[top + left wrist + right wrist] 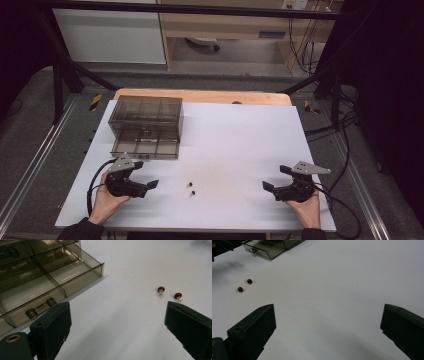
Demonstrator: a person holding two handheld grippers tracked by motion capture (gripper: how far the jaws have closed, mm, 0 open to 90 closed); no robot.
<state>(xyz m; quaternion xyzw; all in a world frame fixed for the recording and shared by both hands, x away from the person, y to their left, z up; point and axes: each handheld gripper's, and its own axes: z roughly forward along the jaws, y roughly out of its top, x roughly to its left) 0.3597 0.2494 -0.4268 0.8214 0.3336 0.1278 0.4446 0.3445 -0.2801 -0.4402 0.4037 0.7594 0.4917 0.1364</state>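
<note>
Two small red-headed pins (190, 184) (193, 191) lie side by side on the white table sheet (230, 145), near its front middle. In the left gripper view the pins (161, 289) (178, 295) sit just beyond the right jaw. My left gripper (146, 175) hovers open to the left of them, in front of the drawer box. My right gripper (276, 177) is open at the front right, far from the pins (249, 281) (240, 289). Both grippers (117, 325) (328, 325) hold nothing.
A smoky transparent drawer box (145, 116) stands at the back left of the sheet. Its bottom drawer (145, 148) is pulled out; the compartments (50, 277) look bare. A small metal knob (41, 308) is on the drawer front. The wooden table edge (200, 95) runs behind.
</note>
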